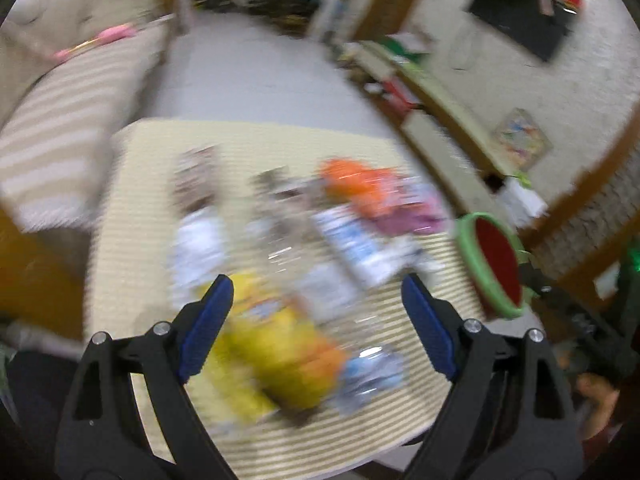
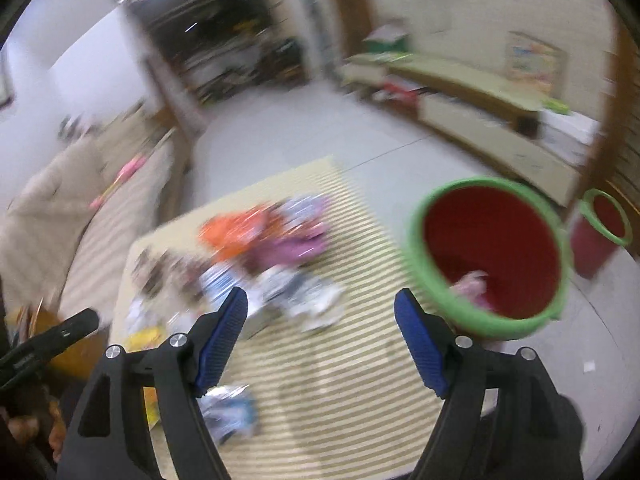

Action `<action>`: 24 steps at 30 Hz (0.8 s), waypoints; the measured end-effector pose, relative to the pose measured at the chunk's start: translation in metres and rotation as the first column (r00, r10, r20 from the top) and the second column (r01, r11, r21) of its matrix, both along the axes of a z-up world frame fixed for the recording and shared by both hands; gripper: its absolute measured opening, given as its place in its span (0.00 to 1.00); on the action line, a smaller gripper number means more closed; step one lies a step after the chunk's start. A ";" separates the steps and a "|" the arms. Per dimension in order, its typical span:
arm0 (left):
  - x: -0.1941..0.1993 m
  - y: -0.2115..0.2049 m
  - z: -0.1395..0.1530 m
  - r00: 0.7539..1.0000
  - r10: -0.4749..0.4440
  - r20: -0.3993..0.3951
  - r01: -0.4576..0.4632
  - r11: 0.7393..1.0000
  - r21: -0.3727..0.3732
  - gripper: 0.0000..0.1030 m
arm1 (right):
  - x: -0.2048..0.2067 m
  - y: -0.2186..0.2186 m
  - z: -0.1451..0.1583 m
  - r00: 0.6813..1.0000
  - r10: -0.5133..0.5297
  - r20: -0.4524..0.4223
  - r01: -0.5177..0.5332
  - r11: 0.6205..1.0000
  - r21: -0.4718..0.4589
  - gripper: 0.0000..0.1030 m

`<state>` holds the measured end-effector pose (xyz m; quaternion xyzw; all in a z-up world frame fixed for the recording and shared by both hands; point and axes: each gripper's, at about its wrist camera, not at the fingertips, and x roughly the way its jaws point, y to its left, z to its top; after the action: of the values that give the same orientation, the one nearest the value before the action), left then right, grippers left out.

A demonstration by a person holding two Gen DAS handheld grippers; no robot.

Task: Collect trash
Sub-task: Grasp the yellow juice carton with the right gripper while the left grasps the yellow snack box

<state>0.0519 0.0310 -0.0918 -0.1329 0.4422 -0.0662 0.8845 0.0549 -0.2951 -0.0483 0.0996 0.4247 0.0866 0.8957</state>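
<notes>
Evidently, little is done: one pink scrap (image 2: pixel 474 286) lies in the bin (image 2: pixel 416 248); wrappers (image 1: pixel 280 264) are strewn on the worktop (image 1: pixel 132 208). Left claw (image 1: pixel 316 304) and right claw (image 2: pixel 320 320) are held wide, empty.

The right hand-held gripper (image 2: pixel 320 308) hangs with its jaws apart and nothing between them, above a striped counter (image 2: pixel 352 380). At eleven o'clock lies a blurred heap of wrappers (image 2: pixel 260 248). At two o'clock stands a red bin (image 2: pixel 492 256) with a green rim, something pink inside.
</notes>
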 end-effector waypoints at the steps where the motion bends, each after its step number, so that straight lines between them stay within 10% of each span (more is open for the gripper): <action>1: -0.006 0.012 -0.007 0.999 0.030 -0.021 -0.030 0.999 0.013 0.81 | 0.003 0.019 -0.005 0.997 0.070 -0.031 -0.070 0.997 0.016 0.71; 10: -0.046 0.088 -0.057 0.970 0.198 -0.142 -0.205 0.978 -0.033 0.81 | 0.029 0.139 -0.055 0.824 0.505 -0.255 -0.485 0.863 0.142 0.61; 16: -0.056 0.099 -0.063 0.964 0.216 -0.155 -0.228 0.971 -0.066 0.81 | 0.057 0.180 -0.086 0.729 0.564 -0.387 -0.547 0.821 0.167 0.60; 24: -0.058 0.106 -0.068 0.963 0.212 -0.167 -0.228 0.970 -0.084 0.81 | 0.060 0.208 -0.115 0.693 0.558 -0.456 -0.591 0.802 0.084 0.71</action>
<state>-0.0060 0.1371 -0.1601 -0.2311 0.4888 0.0205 0.8410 0.1147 -0.0876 -0.1634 -0.0517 0.6363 0.3211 0.6995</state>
